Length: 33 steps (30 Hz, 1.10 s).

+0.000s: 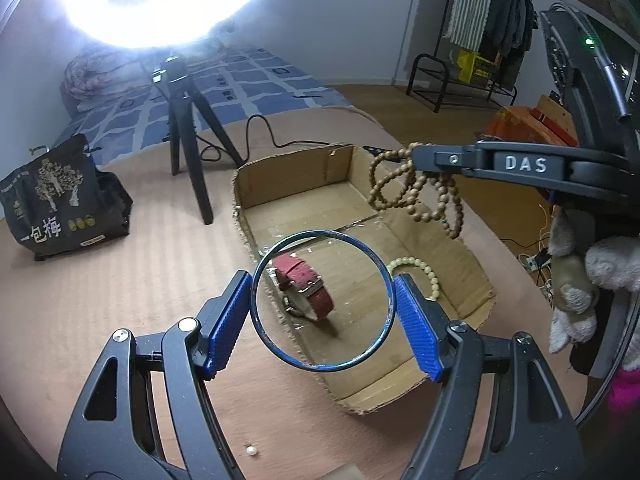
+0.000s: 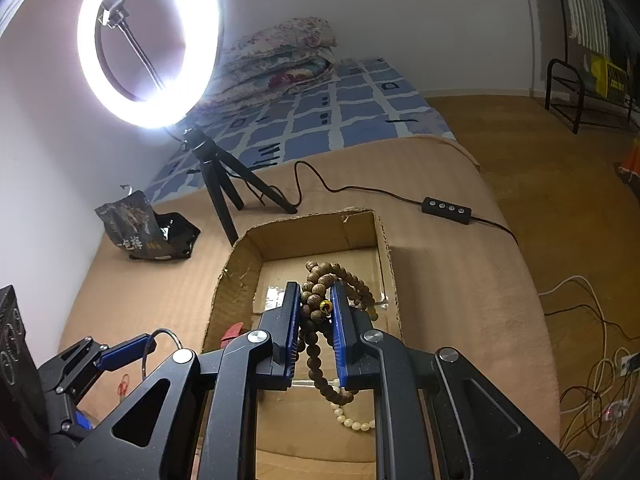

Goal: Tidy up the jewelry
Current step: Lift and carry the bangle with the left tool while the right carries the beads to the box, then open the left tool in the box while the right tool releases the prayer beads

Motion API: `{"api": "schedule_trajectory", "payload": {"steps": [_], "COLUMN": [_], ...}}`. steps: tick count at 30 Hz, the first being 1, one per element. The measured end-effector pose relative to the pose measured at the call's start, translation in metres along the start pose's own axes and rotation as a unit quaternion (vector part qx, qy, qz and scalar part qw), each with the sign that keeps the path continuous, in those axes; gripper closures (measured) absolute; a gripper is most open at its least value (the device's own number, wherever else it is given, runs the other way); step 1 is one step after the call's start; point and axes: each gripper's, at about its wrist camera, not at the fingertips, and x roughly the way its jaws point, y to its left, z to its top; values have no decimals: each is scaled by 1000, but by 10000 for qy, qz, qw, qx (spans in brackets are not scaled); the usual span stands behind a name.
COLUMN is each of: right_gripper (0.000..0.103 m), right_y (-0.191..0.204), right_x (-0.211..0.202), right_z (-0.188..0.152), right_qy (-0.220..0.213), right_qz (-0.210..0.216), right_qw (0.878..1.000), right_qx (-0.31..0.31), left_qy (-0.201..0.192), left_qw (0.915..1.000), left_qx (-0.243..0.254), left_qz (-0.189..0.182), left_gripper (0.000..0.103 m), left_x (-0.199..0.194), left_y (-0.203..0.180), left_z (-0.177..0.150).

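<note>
My left gripper (image 1: 322, 286) is shut on a thin blue-rimmed bangle (image 1: 280, 350), its blue pads (image 1: 224, 320) pressing the rim from both sides above the near left part of a shallow cardboard box (image 1: 288, 176). A red-strapped watch (image 1: 310, 290) and a pale bead bracelet (image 1: 424, 272) lie inside the box. My right gripper (image 2: 315, 288) is shut on a long string of brown wooden beads (image 2: 320, 360), whose loops hang over the box (image 2: 240, 264). The pale bracelet (image 2: 354, 420) shows below it. In the left wrist view the right gripper (image 1: 420, 160) reaches in from the right with the wooden beads (image 1: 416, 196) dangling.
A ring light on a black tripod (image 2: 224, 184) stands behind the box, its cable and controller (image 2: 446, 210) trailing right. A dark snack bag (image 1: 60, 204) sits at the left. A loose pearl (image 1: 251, 451) lies near the front. Plush toys (image 1: 580, 280) hang at the right.
</note>
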Motion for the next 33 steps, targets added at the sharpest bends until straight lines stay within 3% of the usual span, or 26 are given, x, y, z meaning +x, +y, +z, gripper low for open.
{"api": "schedule_trajectory", "payload": {"steps": [9, 15, 33], "right_gripper": [89, 71, 70], "right_y": [2, 1, 20], "right_x": [-1, -3, -41], "right_z": [0, 0, 0], "right_qy": [-32, -43, -259], "right_qz": [17, -94, -169], "right_qw": [10000, 9999, 9994], "right_qx": [-74, -43, -169], "left_qy": [34, 77, -136], "left_qw": [9999, 10000, 9998], "left_qx": [88, 46, 118], "left_qz": [-63, -31, 54], "left_gripper": [28, 28, 28], "left_x": [2, 3, -38], "left_y": [-13, -10, -11], "left_z": [4, 4, -1]}}
